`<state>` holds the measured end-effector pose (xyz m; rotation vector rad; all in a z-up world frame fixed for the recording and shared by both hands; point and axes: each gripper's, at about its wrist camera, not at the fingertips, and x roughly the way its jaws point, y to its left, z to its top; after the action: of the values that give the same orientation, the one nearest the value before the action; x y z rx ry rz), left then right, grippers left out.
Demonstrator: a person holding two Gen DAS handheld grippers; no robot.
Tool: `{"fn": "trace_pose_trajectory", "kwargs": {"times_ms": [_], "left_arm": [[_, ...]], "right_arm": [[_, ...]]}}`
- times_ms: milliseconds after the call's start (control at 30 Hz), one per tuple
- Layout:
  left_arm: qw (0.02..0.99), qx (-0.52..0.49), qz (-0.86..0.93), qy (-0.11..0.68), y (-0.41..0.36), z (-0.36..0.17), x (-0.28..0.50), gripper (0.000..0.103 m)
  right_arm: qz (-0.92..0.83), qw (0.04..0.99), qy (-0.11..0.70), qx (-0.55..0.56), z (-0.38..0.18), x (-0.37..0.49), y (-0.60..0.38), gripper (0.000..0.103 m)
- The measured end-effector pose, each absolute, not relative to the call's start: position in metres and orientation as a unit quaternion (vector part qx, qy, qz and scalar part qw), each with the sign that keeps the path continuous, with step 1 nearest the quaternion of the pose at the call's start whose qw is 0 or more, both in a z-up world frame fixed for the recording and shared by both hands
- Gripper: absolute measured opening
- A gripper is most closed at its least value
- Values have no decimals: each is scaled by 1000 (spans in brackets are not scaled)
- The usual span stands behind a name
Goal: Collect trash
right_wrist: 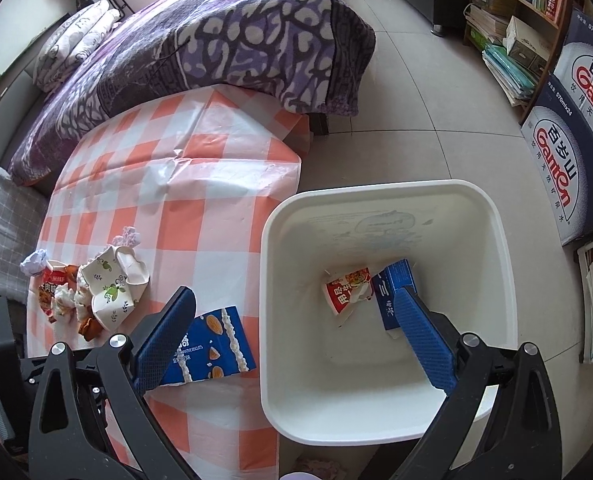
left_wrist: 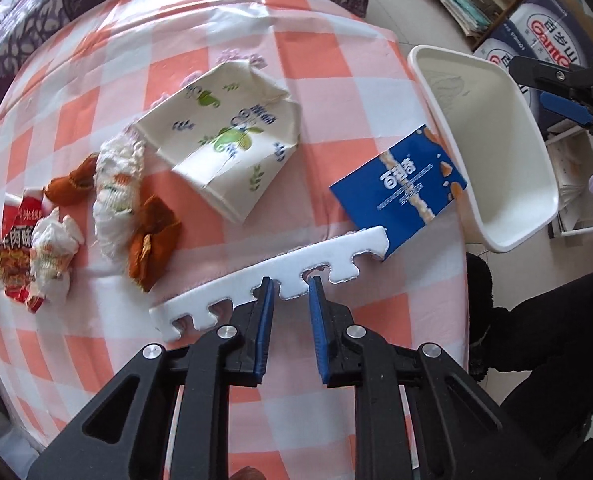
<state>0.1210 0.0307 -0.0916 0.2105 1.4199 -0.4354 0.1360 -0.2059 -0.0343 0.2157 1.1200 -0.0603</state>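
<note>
While the left gripper (left_wrist: pixel 290 300) is placed around the white foam strip (left_wrist: pixel 272 270) with its jaws apart and not yet closed, the strip could be pushed away on the checkered tablecloth (left_wrist: pixel 200 60) if the pads are shut unevenly. The right gripper (right_wrist: pixel 296 336) is held wide open above the white bin (right_wrist: pixel 380 204), nothing being carried. The blue biscuit box (left_wrist: pixel 400 188) is lying at the table edge, touching the bin, and might be knocked to the floor. More trash is left near the flattened paper cup (left_wrist: pixel 220 140).
</note>
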Motion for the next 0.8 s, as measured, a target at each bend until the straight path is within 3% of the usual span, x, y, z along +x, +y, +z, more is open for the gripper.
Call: {"fn": "trace_pose_trajectory", "kwargs": {"times_ms": [67, 100, 200, 233, 400, 500, 700, 767, 800], "left_arm": [[727, 105, -184, 654, 38, -93, 117, 21], [725, 106, -181, 656, 41, -92, 115, 27], [726, 63, -157, 666, 53, -84, 114, 65], [728, 31, -138, 671, 60, -82, 115, 67], [726, -192, 29, 660, 101, -93, 115, 69], [720, -256, 91, 638, 102, -104, 109, 69], [734, -267, 139, 608, 75, -113, 113, 76], [741, -249, 132, 609, 66, -112, 118, 76], [743, -243, 126, 611, 65, -114, 117, 69]], "right_arm": [[-25, 839, 534, 99, -36, 137, -202, 95], [-22, 838, 536, 99, -37, 137, -200, 95], [-16, 837, 538, 99, -38, 137, -196, 95], [-15, 837, 539, 99, -38, 137, -194, 95], [-3, 836, 540, 100, -38, 137, -186, 95], [3, 838, 538, 95, -36, 135, -183, 95], [1, 839, 537, 88, -38, 134, -183, 95], [1, 838, 539, 84, -39, 134, -182, 95], [3, 838, 540, 83, -39, 134, -181, 95]]}}
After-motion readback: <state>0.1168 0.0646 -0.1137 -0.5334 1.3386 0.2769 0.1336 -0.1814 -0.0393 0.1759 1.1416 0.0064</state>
